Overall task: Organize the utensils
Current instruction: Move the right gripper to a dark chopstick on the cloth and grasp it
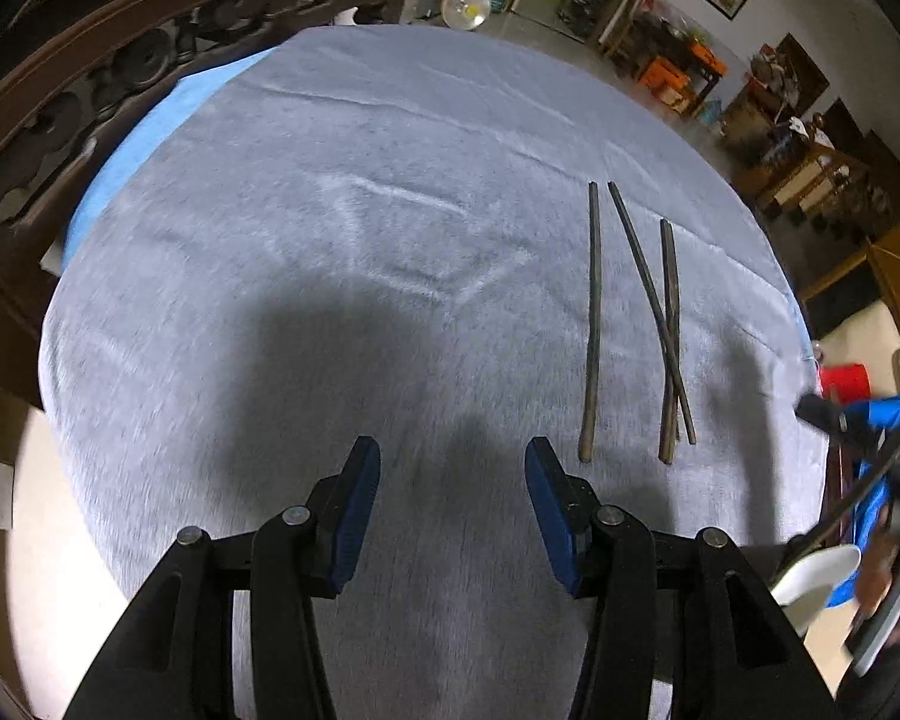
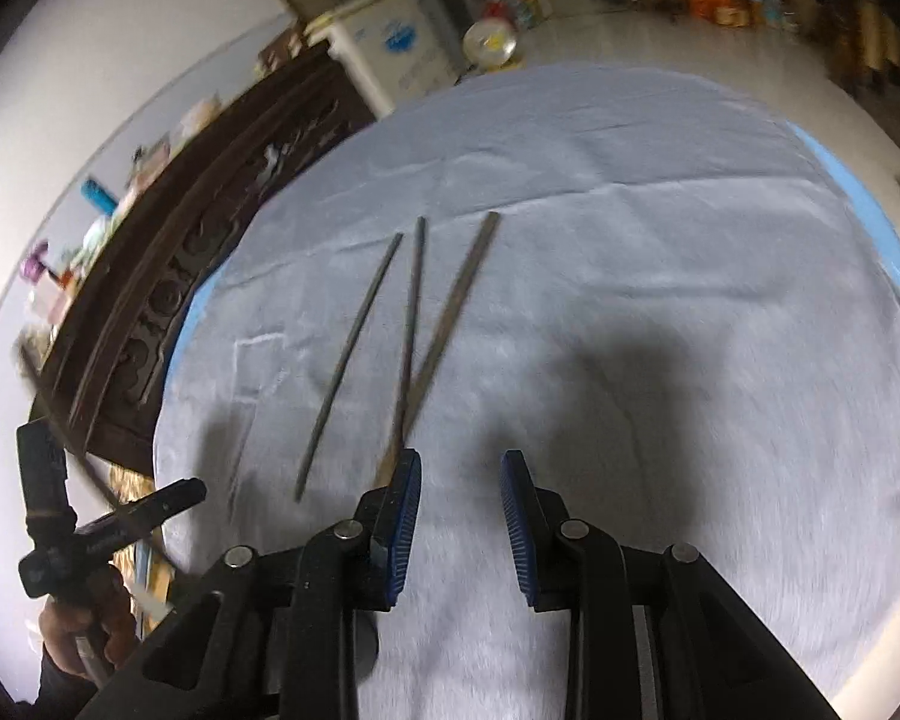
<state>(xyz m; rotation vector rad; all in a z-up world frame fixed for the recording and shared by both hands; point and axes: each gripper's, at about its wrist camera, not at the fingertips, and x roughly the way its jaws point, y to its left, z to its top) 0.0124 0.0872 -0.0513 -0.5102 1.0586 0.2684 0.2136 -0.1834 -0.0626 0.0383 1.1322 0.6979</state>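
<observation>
- Chopsticks (image 1: 594, 318): three dark sticks lie flat on the grey cloth (image 1: 390, 180) covering the round table. One lies alone; the other two (image 1: 669, 336) cross each other near their closer ends.
- My left claw (image 1: 453, 456): released, jaws spread, nothing between them, above bare cloth, with the sticks to its right.
- My right claw (image 2: 461, 468): released, empty; its left finger (image 2: 405, 516) overlaps the crossed pair's near ends in the blurred right wrist view.

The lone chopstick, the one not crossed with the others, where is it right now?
In the left wrist view the lone chopstick lies on the grey cloth, right of centre, just left of the crossed pair.
</observation>
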